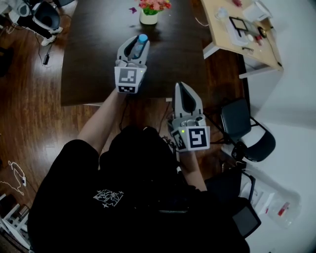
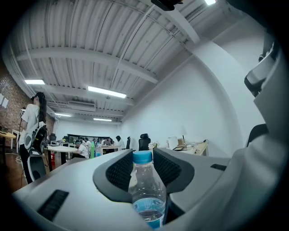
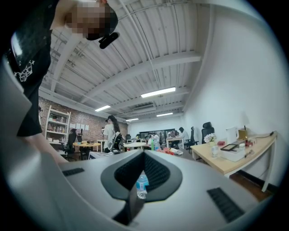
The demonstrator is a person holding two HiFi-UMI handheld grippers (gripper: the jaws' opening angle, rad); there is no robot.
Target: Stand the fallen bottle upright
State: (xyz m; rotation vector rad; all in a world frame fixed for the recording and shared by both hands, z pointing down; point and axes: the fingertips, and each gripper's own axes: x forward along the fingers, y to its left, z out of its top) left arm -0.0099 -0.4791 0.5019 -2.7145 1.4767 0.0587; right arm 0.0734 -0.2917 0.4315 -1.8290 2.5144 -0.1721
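A clear plastic bottle (image 1: 140,45) with a blue cap stands upright over the dark table (image 1: 89,74), between the jaws of my left gripper (image 1: 138,40). In the left gripper view the bottle (image 2: 145,189) fills the gap between the two black pads, its cap level with the jaw tips, and the left gripper (image 2: 143,155) is shut on it. My right gripper (image 1: 179,87) hangs nearer to me, just off the table's front edge, jaws together with nothing in them. The right gripper view looks over its shut jaws at the small, distant bottle (image 3: 142,186).
A pot of pink flowers (image 1: 149,15) stands at the table's far edge beyond the bottle. A light wooden table (image 1: 237,34) with small items sits at the upper right. A black chair (image 1: 244,128) is right of the right gripper. Cables lie on the wooden floor at left.
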